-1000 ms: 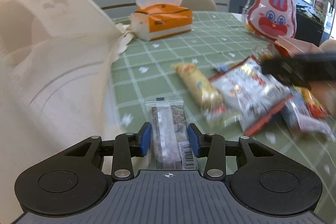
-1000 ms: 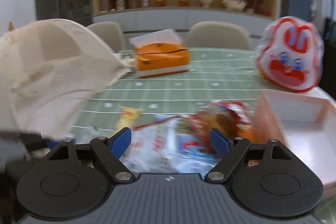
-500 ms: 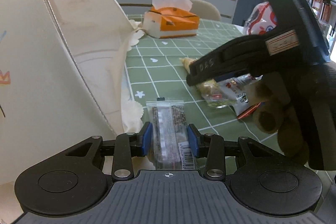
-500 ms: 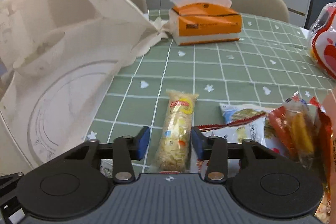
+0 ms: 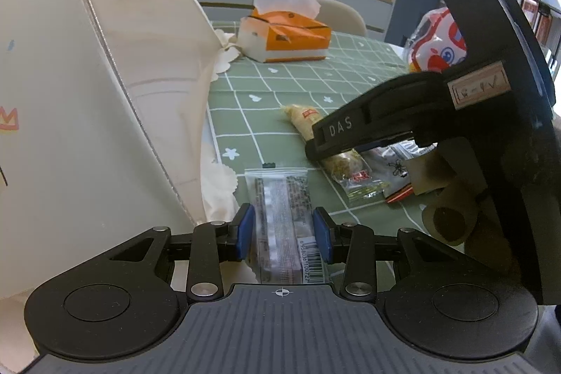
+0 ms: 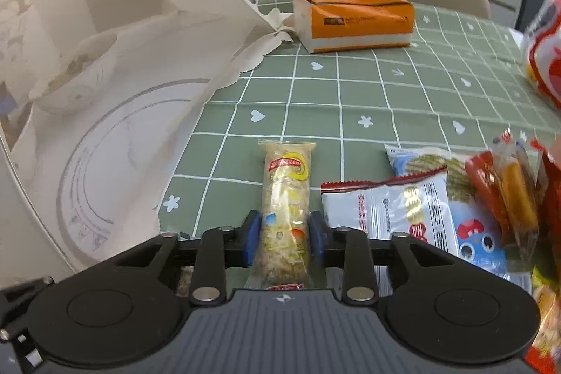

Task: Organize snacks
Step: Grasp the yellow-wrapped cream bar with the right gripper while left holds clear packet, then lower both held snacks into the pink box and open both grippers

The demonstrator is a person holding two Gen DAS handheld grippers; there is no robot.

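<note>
Snacks feel light and crinkly: my right gripper (image 6: 284,242) is closing mid-length on the yellow packet (image 6: 286,198), while my left gripper (image 5: 283,235) pinches the clear bar wrapper (image 5: 280,209).

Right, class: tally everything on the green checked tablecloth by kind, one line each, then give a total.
Snack packets (counting only the ones I can tell apart): 5, namely yellow bar, silver bar, white-and-red packet, blue packet, orange packet
Tissue boxes: 1
Cream bags: 1
Rabbit bags: 1
Total: 8
</note>
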